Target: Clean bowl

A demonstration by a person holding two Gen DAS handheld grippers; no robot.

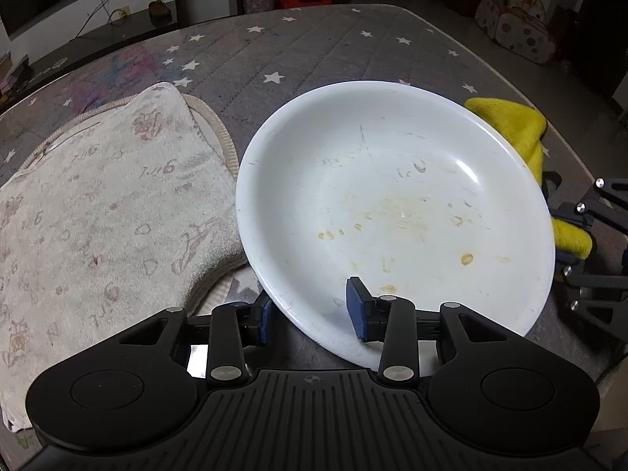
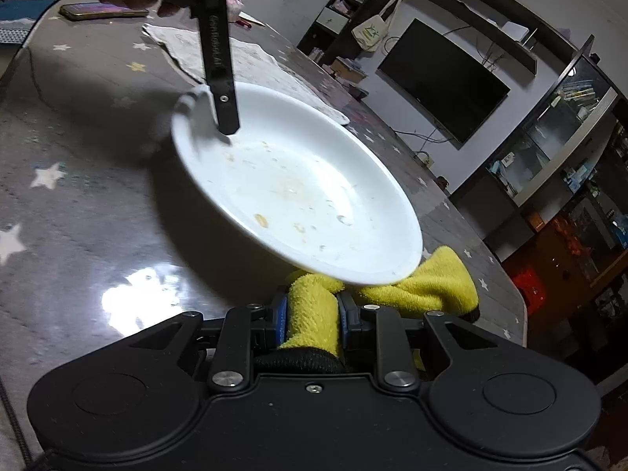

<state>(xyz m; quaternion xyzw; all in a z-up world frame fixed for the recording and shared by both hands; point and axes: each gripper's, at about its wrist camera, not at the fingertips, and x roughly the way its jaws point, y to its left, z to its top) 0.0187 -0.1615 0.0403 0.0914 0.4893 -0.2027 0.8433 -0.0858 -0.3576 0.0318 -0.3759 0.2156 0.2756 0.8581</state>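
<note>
left gripper [image 1: 314,310] clamped on tilted white bowl [image 1: 392,204] rim at 6 o'clock, right gripper [image 2: 310,314] gripping yellow cloth [image 2: 428,286] under bowl's edge at 3 o'clock

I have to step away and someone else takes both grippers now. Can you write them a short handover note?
Left gripper: shut on the near rim of the white bowl, holding it tilted above the table.
Right gripper: shut on the yellow cloth, which sits just under the bowl's far edge.
Done: bowl lifted, cloth in hand.
Left: yellow-brown food stains still dot the inside; wipe them off, then set the bowl down.
The patterned towel lies beside the bowl.
</note>
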